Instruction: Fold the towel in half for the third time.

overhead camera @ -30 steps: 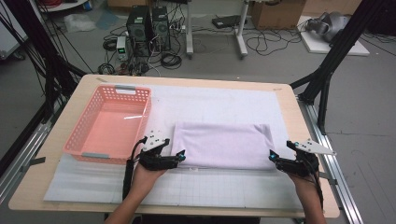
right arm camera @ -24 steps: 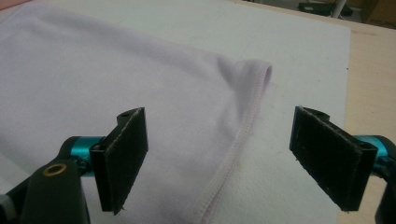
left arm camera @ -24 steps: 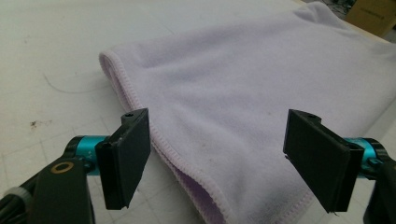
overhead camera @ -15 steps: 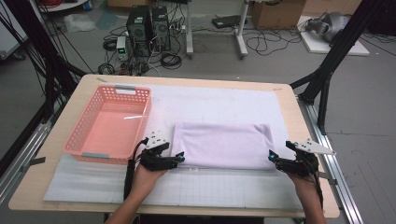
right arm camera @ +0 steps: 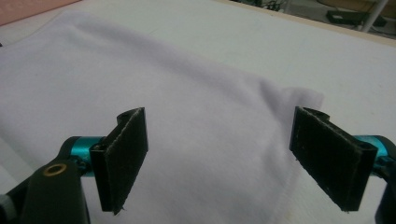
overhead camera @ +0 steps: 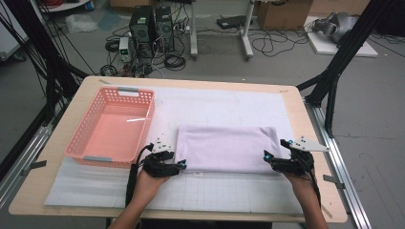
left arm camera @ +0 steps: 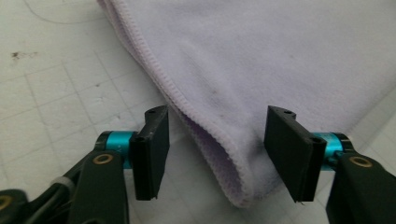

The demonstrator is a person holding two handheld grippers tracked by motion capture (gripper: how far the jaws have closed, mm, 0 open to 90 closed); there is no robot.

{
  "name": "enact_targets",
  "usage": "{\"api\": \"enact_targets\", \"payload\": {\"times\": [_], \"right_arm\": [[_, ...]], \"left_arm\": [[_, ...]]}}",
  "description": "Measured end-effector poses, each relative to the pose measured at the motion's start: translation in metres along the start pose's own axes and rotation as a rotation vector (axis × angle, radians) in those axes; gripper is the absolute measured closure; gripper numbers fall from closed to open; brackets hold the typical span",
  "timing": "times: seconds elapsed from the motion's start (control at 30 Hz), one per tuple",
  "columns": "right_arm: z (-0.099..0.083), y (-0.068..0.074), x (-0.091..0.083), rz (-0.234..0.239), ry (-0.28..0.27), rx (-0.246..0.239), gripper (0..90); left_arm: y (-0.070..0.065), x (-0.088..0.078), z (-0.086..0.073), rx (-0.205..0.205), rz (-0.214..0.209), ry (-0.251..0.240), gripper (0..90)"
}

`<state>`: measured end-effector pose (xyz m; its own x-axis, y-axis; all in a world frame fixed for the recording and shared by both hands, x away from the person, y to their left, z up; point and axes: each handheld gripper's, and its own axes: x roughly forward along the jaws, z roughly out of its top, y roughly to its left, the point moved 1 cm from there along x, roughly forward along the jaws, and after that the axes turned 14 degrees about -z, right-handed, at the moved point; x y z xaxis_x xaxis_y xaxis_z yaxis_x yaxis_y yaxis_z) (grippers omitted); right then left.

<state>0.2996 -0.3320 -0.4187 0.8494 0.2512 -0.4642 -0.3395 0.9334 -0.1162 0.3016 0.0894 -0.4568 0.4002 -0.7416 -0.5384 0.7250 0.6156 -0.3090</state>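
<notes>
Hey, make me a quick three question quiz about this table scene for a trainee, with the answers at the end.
1. True or false: the folded lilac towel lies inside the pink basket.
2. Which part of the towel sits between the left gripper jaws: A, a near corner; B, the far edge; C, the middle?
3. Do the right gripper pads press on the towel?

Key
1. False: it lies on the white mat, right of the basket.
2. A.
3. No: the jaws stand open over a corner.
</notes>
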Motion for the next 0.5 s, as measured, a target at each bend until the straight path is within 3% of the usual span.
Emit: {"api": "enact_targets", "payload": {"times": [0.1,0.23,0.33,0.5], "right_arm": [[0.007,0.009,0.008,0.027,0.001,-0.016,18.2],[0.017,0.020,0.021,0.063,0.000,-0.033,18.2],[0.028,0.031,0.036,0.095,0.009,-0.051,18.3],[0.044,0.047,0.065,0.173,0.068,-0.076,18.4]], "left_arm": [[-0.004,0.002,-0.001,0.025,-0.001,0.008,49.7],[-0.004,0.003,0.000,0.006,-0.012,-0.001,59.5],[-0.005,0.004,-0.001,-0.011,-0.054,-0.008,75.8],[-0.002,0.004,-0.001,-0.035,-0.069,-0.018,78.5]]}}
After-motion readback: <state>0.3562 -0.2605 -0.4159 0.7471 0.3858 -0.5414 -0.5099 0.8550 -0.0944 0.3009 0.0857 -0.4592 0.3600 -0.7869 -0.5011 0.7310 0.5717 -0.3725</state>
